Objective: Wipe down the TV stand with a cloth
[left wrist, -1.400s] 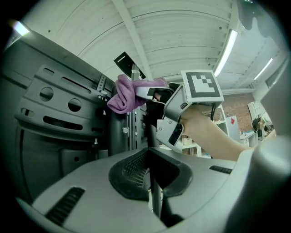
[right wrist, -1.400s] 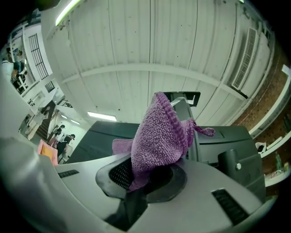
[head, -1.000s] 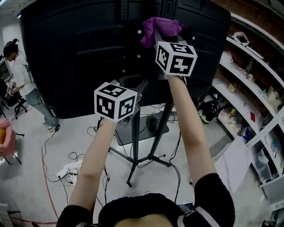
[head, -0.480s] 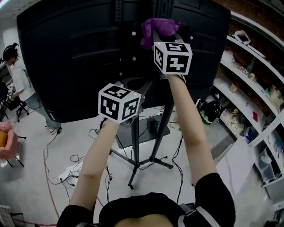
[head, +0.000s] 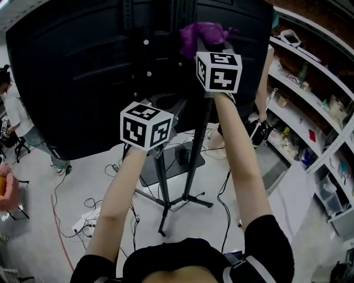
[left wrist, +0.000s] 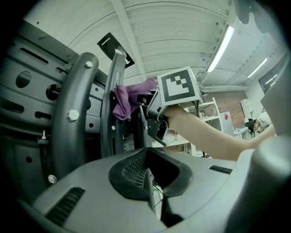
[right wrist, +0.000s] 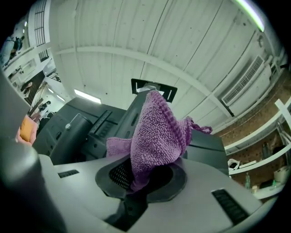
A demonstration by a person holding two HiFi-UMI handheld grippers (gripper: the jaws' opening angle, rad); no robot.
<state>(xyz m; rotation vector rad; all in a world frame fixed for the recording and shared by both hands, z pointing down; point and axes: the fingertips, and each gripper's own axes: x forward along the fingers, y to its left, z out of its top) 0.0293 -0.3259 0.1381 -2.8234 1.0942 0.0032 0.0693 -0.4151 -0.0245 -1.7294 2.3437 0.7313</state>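
Note:
The TV (head: 83, 72) shows its black back, carried on a tripod TV stand (head: 166, 188). High up, my right gripper (head: 209, 48) is shut on a purple cloth (head: 202, 34) that presses against the stand's upright column (head: 188, 14). In the right gripper view the cloth (right wrist: 157, 132) bunches out of my right gripper (right wrist: 136, 186) and hides the column. My left gripper (head: 160, 106) sits lower and to the left, shut, with nothing in it. The left gripper view shows my left gripper (left wrist: 150, 186) below the grey mount bracket (left wrist: 111, 104), with the cloth (left wrist: 129, 98) and right gripper (left wrist: 154, 118) beyond.
Cables (head: 88, 210) and a power strip (head: 83, 218) lie on the floor around the tripod legs. Loaded white shelves (head: 310, 110) run along the right. One person (head: 11, 110) stands far left; another person (head: 265, 72) is partly hidden behind the TV's right edge.
Both grippers stay almost where they were, the cloth still on the column. A person has come into view behind the TV's right edge, and the head view has swung a little.

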